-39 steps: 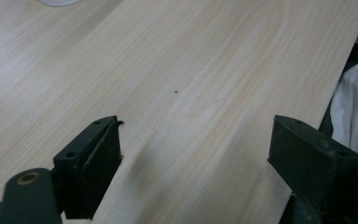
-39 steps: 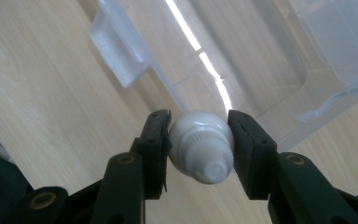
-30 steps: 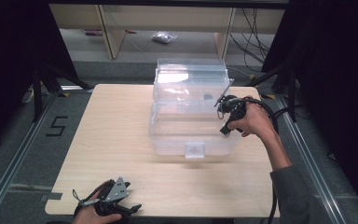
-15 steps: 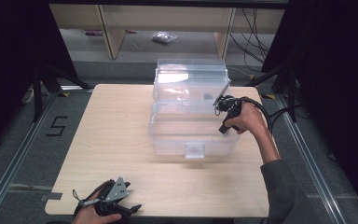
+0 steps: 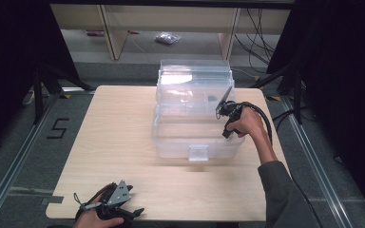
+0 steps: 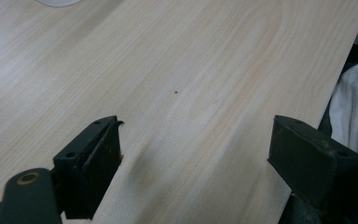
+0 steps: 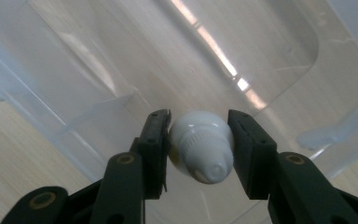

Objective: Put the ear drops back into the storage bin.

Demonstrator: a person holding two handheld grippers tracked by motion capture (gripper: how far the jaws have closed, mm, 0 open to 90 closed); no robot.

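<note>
The small white bottle point(image 7: 200, 151) is clamped between the jaws of my right tool point(image 7: 199, 140), cap end toward the camera, and it hangs over the open clear plastic bin point(image 5: 195, 137) with the bin's floor and a rounded corner showing behind it in the right gripper view. In the high view that right tool point(image 5: 224, 110) sits at the bin's right rim, tipped inward, with the hand behind it just outside the wall. So I judge the pick-up done and the carry done too: the bottle is above the bin's inside, not yet resting on the bottom as far as I can tell. What is left, I think, is to lower it a little, let the jaws part and draw the tool back out over the rim without knocking the wall. The bin's hinged lid point(image 5: 194, 78) stands open at the far side, out of the way. My left tool point(image 5: 116, 206) rests at the near edge of the table point(image 5: 114, 137), well apart from the bin, jaws spread wide over bare wood with nothing between them, taking no part in this step.
</note>
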